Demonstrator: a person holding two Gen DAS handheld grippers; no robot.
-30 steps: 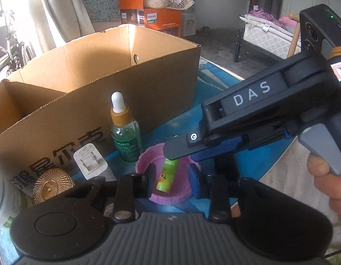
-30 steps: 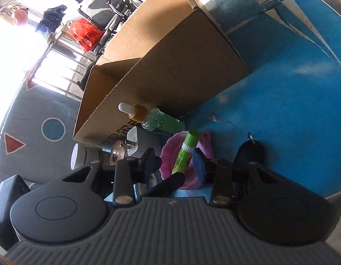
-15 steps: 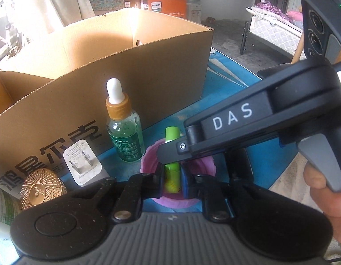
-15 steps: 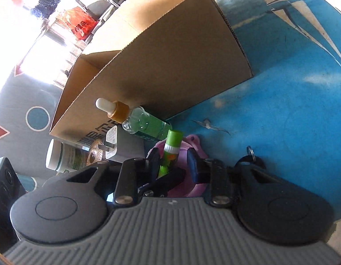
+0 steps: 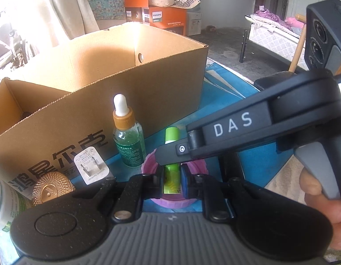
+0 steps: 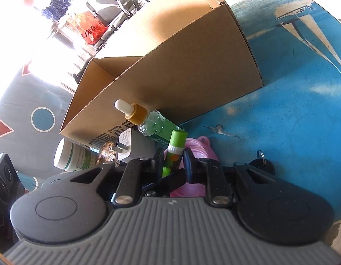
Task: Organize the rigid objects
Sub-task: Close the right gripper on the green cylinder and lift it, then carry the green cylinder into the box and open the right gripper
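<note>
The left gripper (image 5: 172,182) is showing a ribbed grey body, two black round lobes, blue pads and silver rivets. The right gripper (image 5: 170,156) is wearing white "DAS" lettering on its black arm (a hex screw at the hinge), with a grey trigger under the hand (image 5: 325,216).

left gripper (image 5: 172,182): clamped, angled down | right gripper (image 6: 173,162): clamped, angled down
</note>
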